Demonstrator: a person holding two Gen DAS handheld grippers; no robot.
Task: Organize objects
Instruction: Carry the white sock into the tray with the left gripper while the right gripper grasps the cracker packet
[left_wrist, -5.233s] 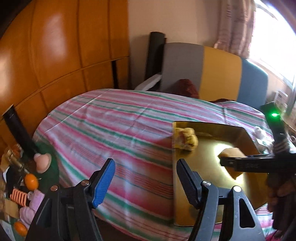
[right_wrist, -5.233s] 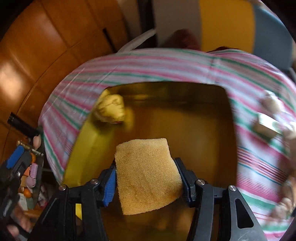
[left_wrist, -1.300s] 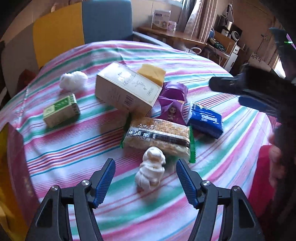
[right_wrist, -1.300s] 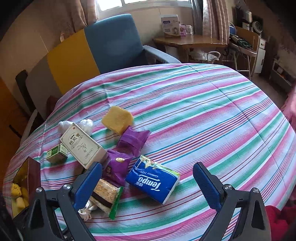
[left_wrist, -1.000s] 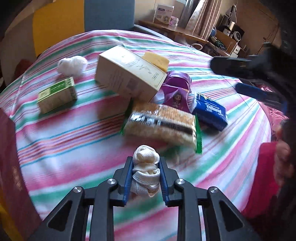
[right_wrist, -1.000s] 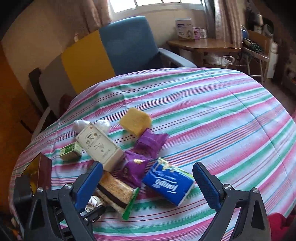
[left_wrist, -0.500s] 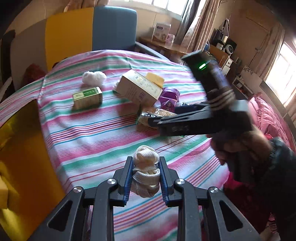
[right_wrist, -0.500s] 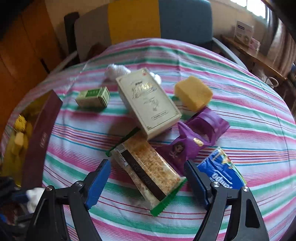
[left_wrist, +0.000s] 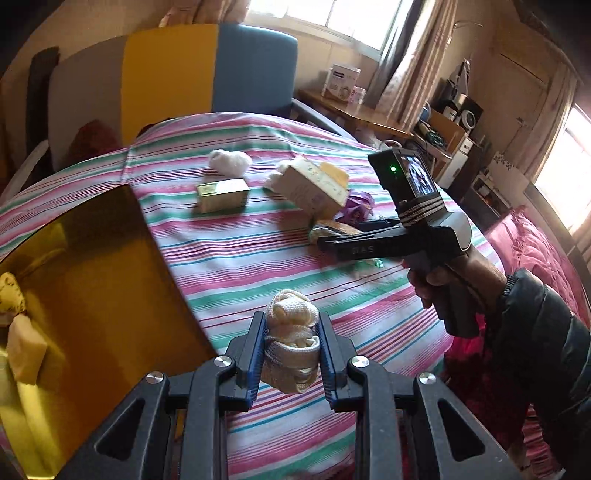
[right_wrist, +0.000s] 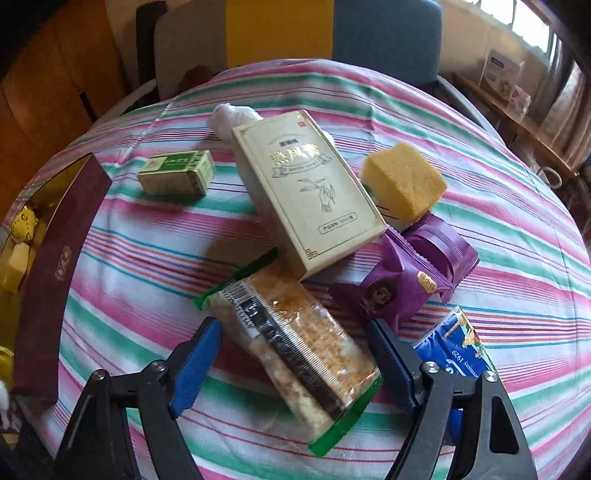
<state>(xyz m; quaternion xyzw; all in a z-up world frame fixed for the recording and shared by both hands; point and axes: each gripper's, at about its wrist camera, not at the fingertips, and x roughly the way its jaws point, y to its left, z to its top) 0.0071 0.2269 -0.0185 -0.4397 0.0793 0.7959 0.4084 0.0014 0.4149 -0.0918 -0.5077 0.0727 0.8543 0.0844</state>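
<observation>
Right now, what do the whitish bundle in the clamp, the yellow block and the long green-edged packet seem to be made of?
Whitish bundle: looks like woven cotton cord or webbing, matte; ribbed strands show between the left gripper pads.
Yellow block: probably foam sponge; pitted, dull surface.
Long packet: glossy clear plastic film with green crimped ends; glare and a barcode show. It lies between the right gripper pads, which have just been closing.
</observation>
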